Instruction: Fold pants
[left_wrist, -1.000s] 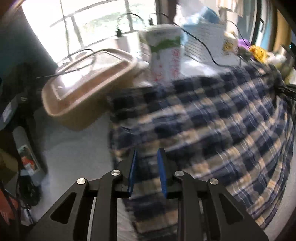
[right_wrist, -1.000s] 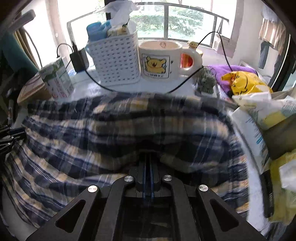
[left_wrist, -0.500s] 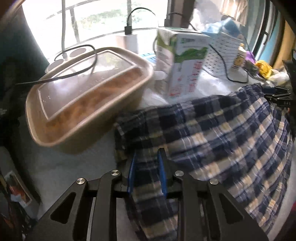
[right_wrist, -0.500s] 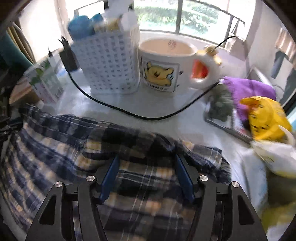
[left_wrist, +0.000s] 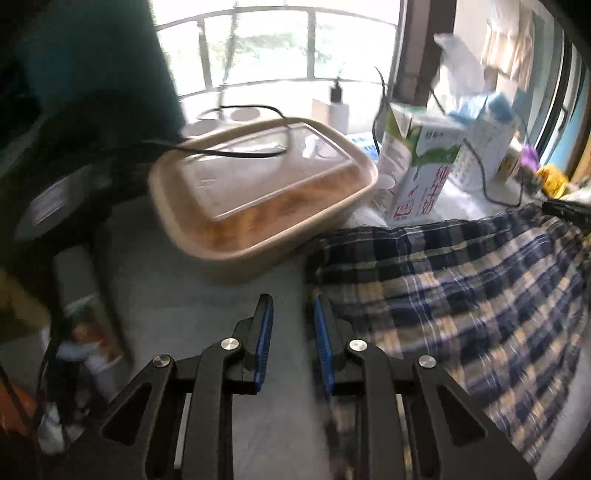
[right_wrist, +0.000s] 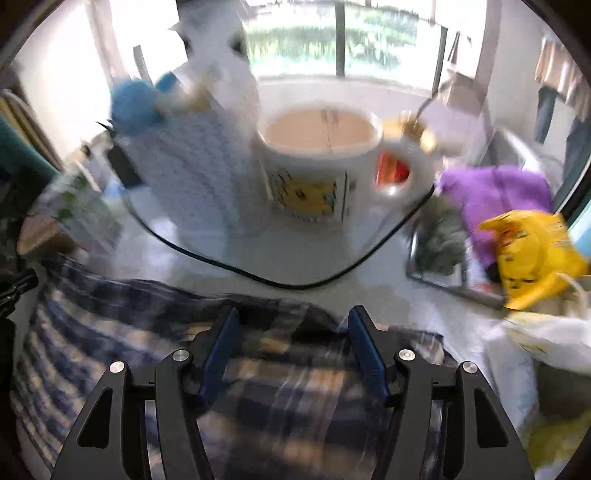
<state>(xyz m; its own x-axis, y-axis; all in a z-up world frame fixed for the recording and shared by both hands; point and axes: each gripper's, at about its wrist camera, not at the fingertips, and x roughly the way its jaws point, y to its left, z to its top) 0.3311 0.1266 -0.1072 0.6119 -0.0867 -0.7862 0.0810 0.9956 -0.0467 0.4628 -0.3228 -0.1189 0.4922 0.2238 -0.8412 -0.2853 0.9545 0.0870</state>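
The navy, cream and yellow plaid fabric pants (left_wrist: 461, 291) are lying beside a green-and-white milk carton (left_wrist: 417, 173) with red Chinese writing. The left gripper (left_wrist: 291, 314), earlier straddling them, is hovering slightly parted over bare table; the right gripper (right_wrist: 291, 321), formerly pressed together, is spread above them.

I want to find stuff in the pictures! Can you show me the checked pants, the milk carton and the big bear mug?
checked pants (left_wrist: 461, 295), left wrist view, on the middle of the fabric.
milk carton (left_wrist: 421, 173), left wrist view, on its front face.
bear mug (right_wrist: 314, 177), right wrist view, on its side wall.
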